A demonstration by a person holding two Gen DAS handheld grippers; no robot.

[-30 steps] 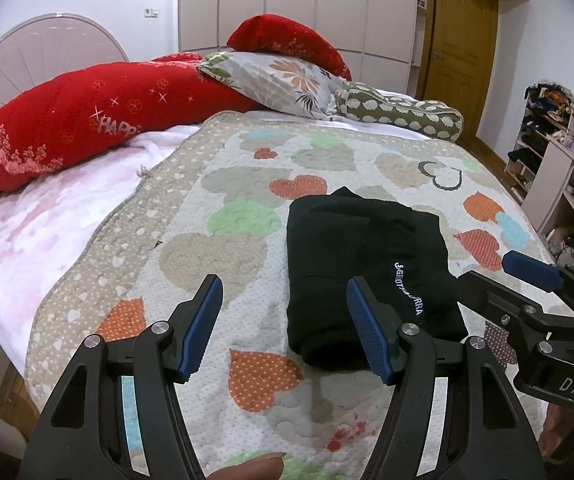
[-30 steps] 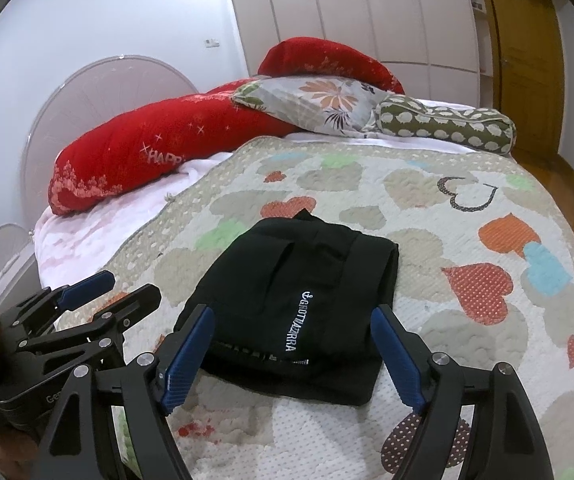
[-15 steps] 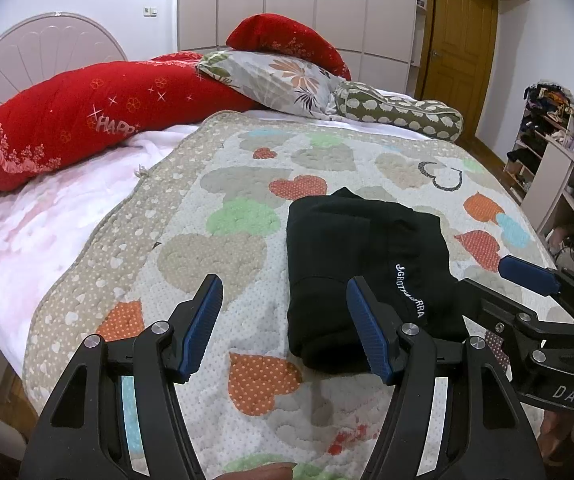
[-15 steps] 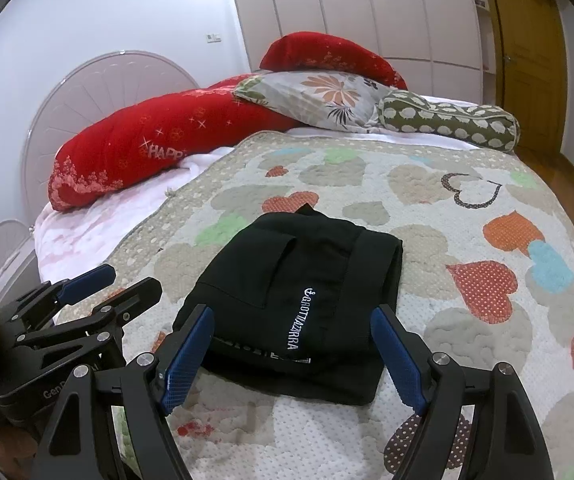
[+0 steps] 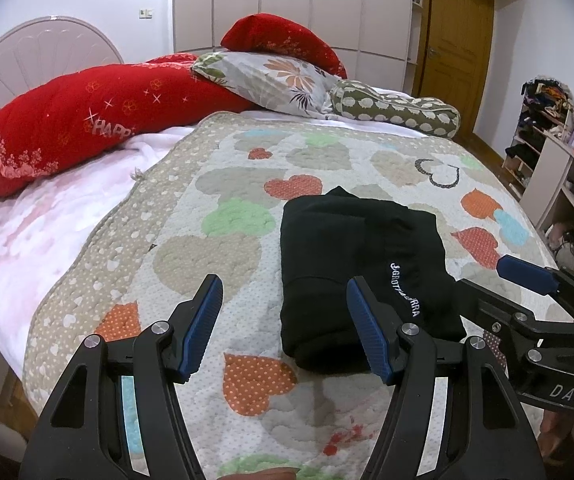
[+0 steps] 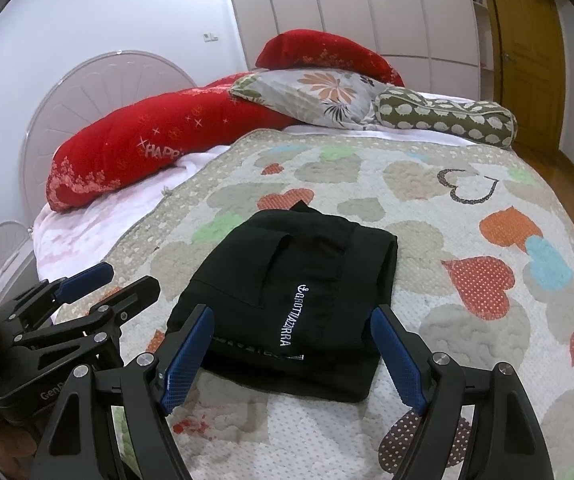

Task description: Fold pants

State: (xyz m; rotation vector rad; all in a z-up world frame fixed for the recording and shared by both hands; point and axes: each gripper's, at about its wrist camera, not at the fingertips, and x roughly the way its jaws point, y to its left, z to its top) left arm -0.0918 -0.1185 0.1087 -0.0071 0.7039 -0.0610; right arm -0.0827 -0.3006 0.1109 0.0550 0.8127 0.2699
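Black pants lie folded into a compact rectangle on the heart-patterned quilt, white lettering on top. My left gripper is open and empty, held above the quilt just left of the pants' near edge. In the right wrist view the folded pants lie straight ahead. My right gripper is open and empty, its blue fingertips either side of the pants' near edge, above it. The right gripper also shows at the right of the left wrist view, and the left gripper at the left of the right wrist view.
Red pillows, a floral pillow and a green bolster lie at the head of the bed. A pink sheet lies left of the quilt. Shelves stand at the right, a wooden door behind.
Both grippers have drawn back and risen slightly from the folded pants. The pants have not moved and both grippers stay open.
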